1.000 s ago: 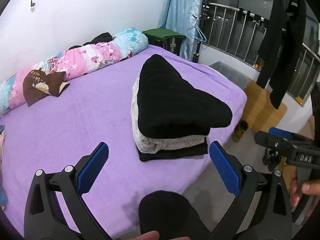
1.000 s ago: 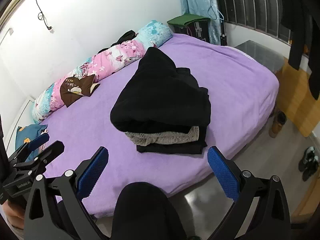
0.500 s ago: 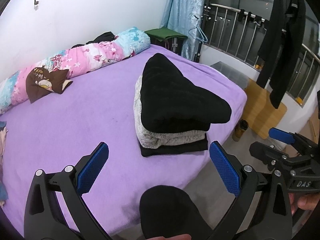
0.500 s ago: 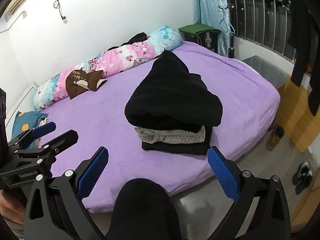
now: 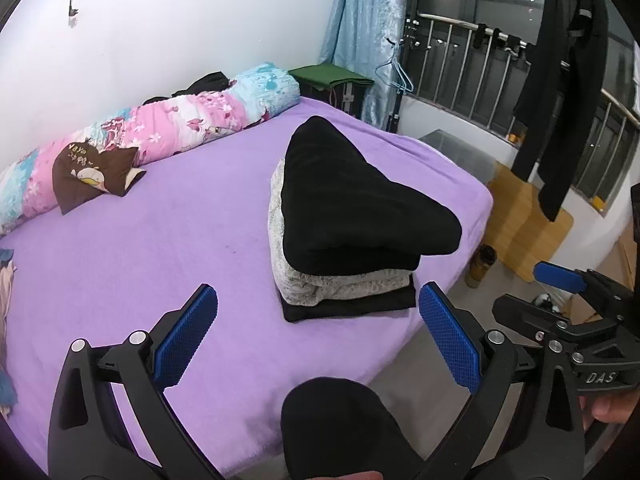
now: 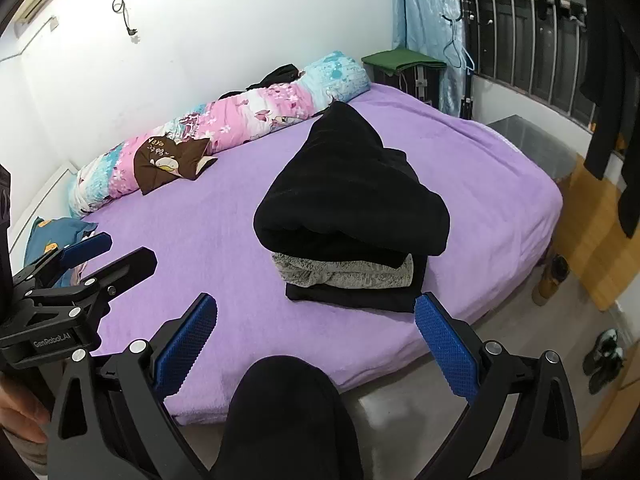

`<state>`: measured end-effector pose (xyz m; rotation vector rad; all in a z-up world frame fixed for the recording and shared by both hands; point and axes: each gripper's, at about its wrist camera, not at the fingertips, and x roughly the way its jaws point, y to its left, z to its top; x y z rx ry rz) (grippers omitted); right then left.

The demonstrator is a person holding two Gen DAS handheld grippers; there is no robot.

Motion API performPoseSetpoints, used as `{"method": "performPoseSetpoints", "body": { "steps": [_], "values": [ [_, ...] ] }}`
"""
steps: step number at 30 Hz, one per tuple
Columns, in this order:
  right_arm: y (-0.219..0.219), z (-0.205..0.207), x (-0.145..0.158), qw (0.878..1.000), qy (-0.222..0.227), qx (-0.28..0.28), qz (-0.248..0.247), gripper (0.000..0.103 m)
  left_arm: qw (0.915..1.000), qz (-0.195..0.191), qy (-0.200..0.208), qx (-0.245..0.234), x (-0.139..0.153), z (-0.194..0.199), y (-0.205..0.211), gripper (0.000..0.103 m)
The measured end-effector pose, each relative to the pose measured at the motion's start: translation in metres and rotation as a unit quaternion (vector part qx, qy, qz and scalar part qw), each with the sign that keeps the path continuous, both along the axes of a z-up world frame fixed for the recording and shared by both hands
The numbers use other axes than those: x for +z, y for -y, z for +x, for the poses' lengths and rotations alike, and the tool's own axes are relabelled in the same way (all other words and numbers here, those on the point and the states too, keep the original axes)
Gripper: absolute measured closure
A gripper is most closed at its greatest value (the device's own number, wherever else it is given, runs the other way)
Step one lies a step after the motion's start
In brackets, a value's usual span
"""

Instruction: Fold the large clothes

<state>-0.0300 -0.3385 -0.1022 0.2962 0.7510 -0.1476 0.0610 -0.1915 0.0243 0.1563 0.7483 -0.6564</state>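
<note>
Stack of folded clothes (image 5: 352,236), a black fleece on top, a grey fuzzy layer beneath and a black piece at the base, resting on the purple plush bed (image 5: 168,248) near its foot edge. Left gripper (image 5: 318,334) spread wide, holding nothing, short of the stack. Right gripper (image 6: 316,334) likewise spread and bare. Floral pink-and-blue bolster (image 6: 224,136) along the white wall.

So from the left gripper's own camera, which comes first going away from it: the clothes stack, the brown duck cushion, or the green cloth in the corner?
From the left gripper:
1. Stack of folded clothes, just ahead near the bed's front edge.
2. Brown duck cushion, farther back on the left, against the floral bolster.
3. Green cloth, beyond the bed, by the curtain.
</note>
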Motion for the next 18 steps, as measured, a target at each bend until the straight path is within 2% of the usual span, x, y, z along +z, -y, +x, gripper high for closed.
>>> {"method": "performPoseSetpoints", "body": {
  "steps": [15,18],
  "values": [
    [0.0006,-0.0013,0.0042,1.000,0.004,-0.001,-0.001,0.005,0.9999,0.006,0.007,-0.005,-0.0010,0.0010,0.0012,0.006],
    [0.0007,-0.0021,0.0047,1.000,0.005,0.000,-0.002,0.005,0.9996,0.010,0.025,0.005,0.0003,-0.0002,-0.0015,0.006]
  ]
}}
